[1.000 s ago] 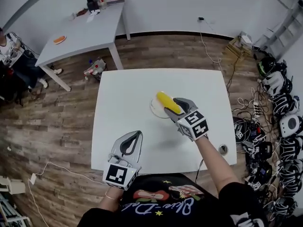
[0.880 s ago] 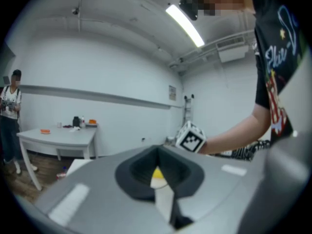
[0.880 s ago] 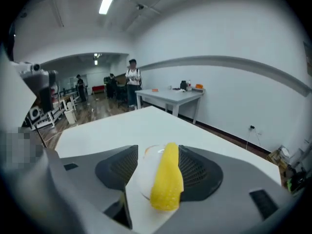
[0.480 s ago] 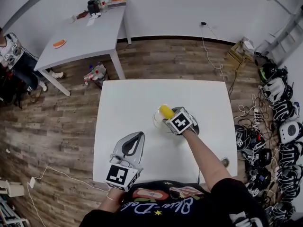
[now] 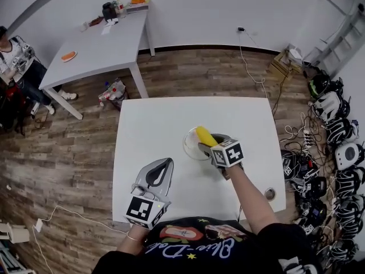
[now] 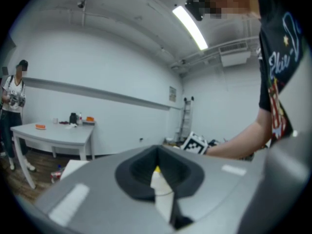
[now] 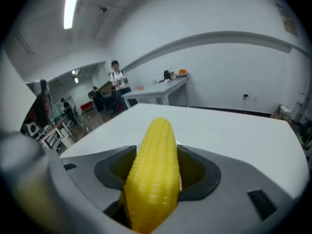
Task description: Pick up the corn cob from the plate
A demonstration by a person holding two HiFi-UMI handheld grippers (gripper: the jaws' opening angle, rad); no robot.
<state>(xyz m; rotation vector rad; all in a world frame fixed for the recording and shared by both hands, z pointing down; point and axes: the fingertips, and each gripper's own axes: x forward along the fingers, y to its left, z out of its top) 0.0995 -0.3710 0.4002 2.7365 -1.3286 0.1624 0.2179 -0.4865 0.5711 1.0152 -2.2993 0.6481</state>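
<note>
The yellow corn cob (image 5: 203, 135) lies across the small white plate (image 5: 187, 145) in the middle of the white table (image 5: 154, 124). My right gripper (image 5: 207, 143) reaches in from the near right, its jaws standing wide on either side of the cob's near half. In the right gripper view the corn cob (image 7: 153, 174) fills the gap of the right gripper (image 7: 155, 156), and dark slits show beside it. My left gripper (image 5: 165, 164) hovers over the table's near left, shut and empty. In the left gripper view the left gripper (image 6: 158, 172) shows only a thin slit.
A round grommet hole (image 5: 270, 194) sits at the table's near right corner. A second white table (image 5: 97, 41) with small items stands at the back left, with a person (image 5: 17, 67) beside it. Headsets and cables (image 5: 333, 130) crowd the floor on the right.
My right gripper has come down with the corn cob onto the plate, rolled its wrist, and its jaws have spread wider. The left gripper has barely shifted.
</note>
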